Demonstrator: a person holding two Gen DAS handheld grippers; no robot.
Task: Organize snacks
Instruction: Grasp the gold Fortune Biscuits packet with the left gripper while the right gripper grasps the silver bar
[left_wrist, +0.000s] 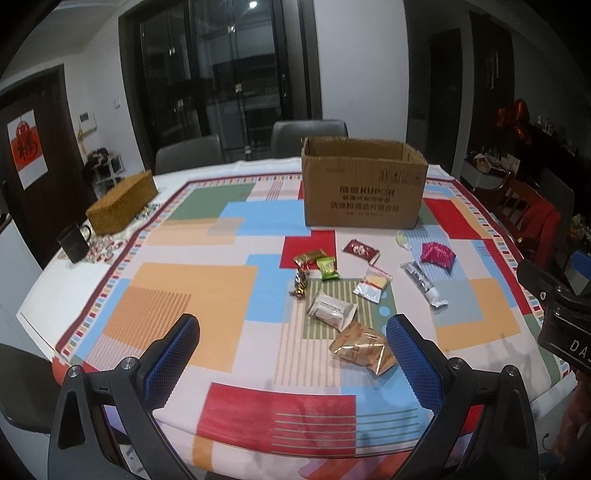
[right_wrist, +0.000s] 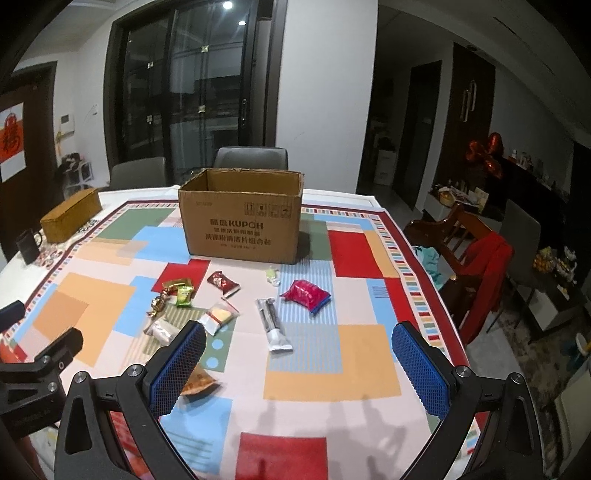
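Several wrapped snacks lie loose on the patterned tablecloth in front of an open cardboard box (left_wrist: 364, 184), which also shows in the right wrist view (right_wrist: 240, 218). Among them are an orange-gold packet (left_wrist: 364, 349) closest to me, a white packet (left_wrist: 332, 308), a green packet (left_wrist: 327, 267), a pink packet (left_wrist: 437, 254) (right_wrist: 306, 293) and a long silver packet (left_wrist: 424, 282) (right_wrist: 271, 323). My left gripper (left_wrist: 295, 339) is open and empty above the table's near edge, its right finger beside the orange-gold packet. My right gripper (right_wrist: 299, 350) is open and empty, hovering short of the silver packet.
A wicker box (left_wrist: 122, 203) and a dark mug (left_wrist: 74, 242) stand at the table's far left. Grey chairs (left_wrist: 308, 134) are behind the table. A wooden chair with a red garment (right_wrist: 480, 258) stands at the right.
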